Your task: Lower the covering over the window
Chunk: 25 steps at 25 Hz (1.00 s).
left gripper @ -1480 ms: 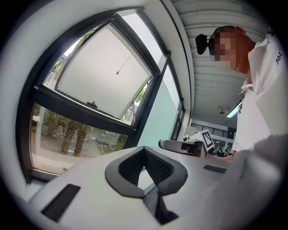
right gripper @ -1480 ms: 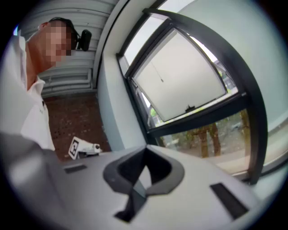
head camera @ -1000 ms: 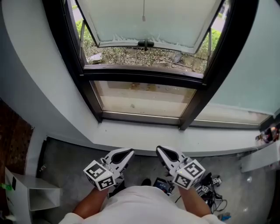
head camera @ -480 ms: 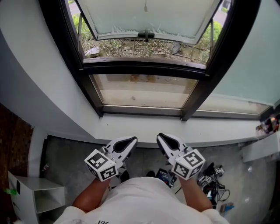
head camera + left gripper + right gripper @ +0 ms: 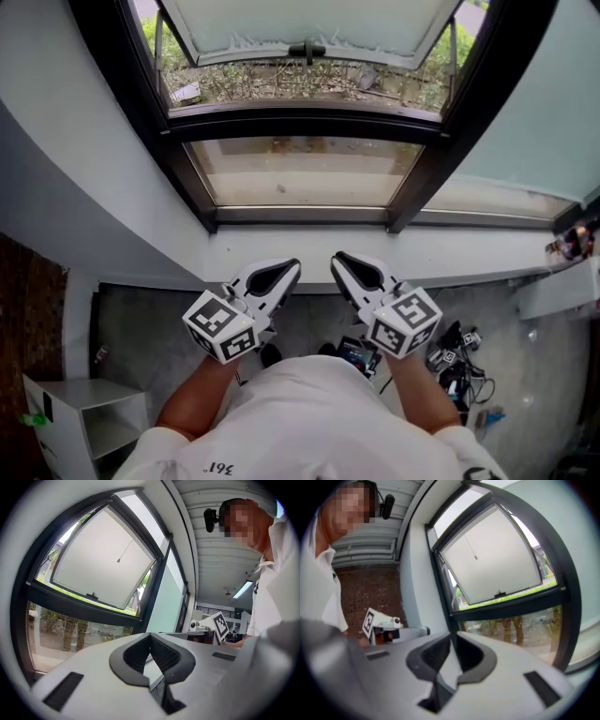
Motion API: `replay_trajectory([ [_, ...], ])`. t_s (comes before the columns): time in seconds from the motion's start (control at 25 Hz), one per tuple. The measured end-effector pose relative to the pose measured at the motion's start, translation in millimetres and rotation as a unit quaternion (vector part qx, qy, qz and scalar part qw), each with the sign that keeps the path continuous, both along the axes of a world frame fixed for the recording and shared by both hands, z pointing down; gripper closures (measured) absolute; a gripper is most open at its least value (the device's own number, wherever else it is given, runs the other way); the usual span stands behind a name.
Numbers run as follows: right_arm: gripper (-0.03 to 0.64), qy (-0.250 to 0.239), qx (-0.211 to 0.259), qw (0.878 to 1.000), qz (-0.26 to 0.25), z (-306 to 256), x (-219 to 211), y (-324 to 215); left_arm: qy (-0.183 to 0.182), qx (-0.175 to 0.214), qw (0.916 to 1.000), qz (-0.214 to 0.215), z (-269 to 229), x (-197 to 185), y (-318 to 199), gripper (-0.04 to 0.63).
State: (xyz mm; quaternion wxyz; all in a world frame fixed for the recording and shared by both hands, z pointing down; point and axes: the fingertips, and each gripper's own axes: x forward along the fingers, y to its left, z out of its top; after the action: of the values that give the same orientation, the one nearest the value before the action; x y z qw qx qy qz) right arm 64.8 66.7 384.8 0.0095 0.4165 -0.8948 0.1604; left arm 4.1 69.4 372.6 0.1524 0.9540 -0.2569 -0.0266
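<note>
While both hands are held low in front of the body, the head view shows the left gripper [image 5: 292, 266] and the right gripper [image 5: 338, 259] side by side, near each other but apart, their tips just before the white window ledge [image 5: 450, 262] and with free air around them. Beyond the ledge stands the black-framed window [image 5: 427, 178], whose upper frosted sash [image 5: 300, 21] is tilted outward with a black handle [image 5: 307, 49] on its lower edge. Below lie the grey concrete floor [image 5: 141, 328], a white open shelf box [image 5: 84, 427] at the left and a tangle of dark cables [image 5: 455, 366] at the right. From the left gripper view, the jaws are pressed together with nothing between them. This view also shows a thin pull cord [image 5: 124, 549] with a small bead, hanging before the frosted sash and well apart from the gripper. The covering itself I cannot make out in any view. From the right gripper view, the jaws are closed to a thin slit at most and hold nothing. The cord shows here too, and a brown brick wall [image 5: 370, 592] at the left side.
</note>
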Motion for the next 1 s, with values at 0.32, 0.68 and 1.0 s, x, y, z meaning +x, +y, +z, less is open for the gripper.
replay_trajectory([
  [0.32, 0.584, 0.014, 0.013, 1.0, 0.009, -3, -19, -11, -0.005, 0.014, 0.9998, 0.01, -3, -10, -14, 0.574],
  [0.68, 0.563, 0.058, 0.082, 0.995, 0.021, -44, -44, -41, -0.034, 0.106, 0.9938, 0.005, -48, -32, -55, 0.574],
  [1.0, 0.555, 0.1, 0.174, 0.978, 0.058, -120, -44, -80, -0.053, 0.217, 0.9746, 0.001, -121, -51, -101, 0.574],
])
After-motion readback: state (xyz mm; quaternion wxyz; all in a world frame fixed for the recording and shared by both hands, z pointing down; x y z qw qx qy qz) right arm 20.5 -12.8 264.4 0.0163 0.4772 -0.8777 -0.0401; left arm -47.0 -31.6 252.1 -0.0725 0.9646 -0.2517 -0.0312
